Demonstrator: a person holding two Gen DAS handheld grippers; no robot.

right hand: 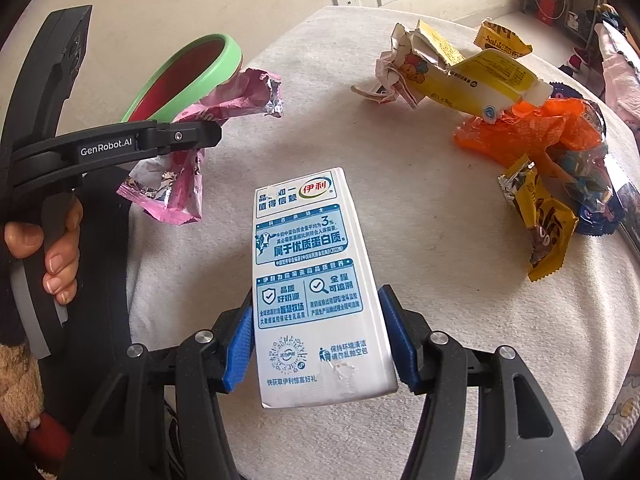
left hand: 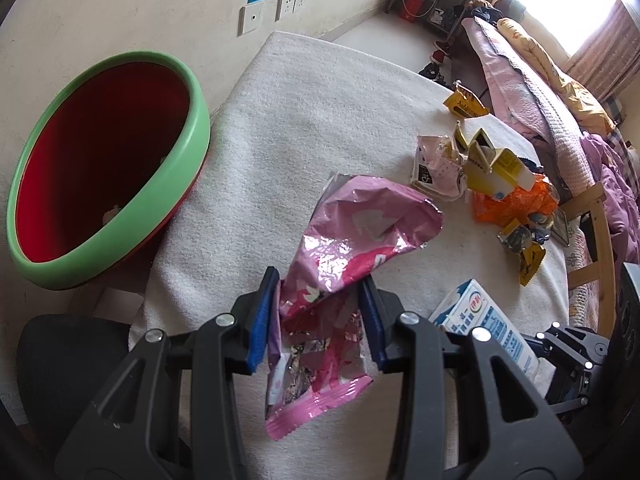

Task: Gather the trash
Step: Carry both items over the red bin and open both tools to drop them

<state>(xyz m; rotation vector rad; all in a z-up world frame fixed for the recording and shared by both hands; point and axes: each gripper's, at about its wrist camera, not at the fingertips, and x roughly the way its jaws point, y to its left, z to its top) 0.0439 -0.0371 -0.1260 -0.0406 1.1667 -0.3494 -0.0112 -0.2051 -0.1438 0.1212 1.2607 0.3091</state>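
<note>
Left tool point(left hand: 318, 318) is clamped on the crinkly pink wrapper point(left hand: 340, 248), lifted off the desk point(left hand: 320, 120) near the bin point(left hand: 108, 184). Right tool point(right hand: 318, 340) pinches the milk carton point(right hand: 312, 264); its lower end is cut off.

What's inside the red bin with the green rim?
The red bin looks mostly empty. A couple of small pale scraps lie low inside it. Its near green rim hides the very bottom, so more could be there.
</note>
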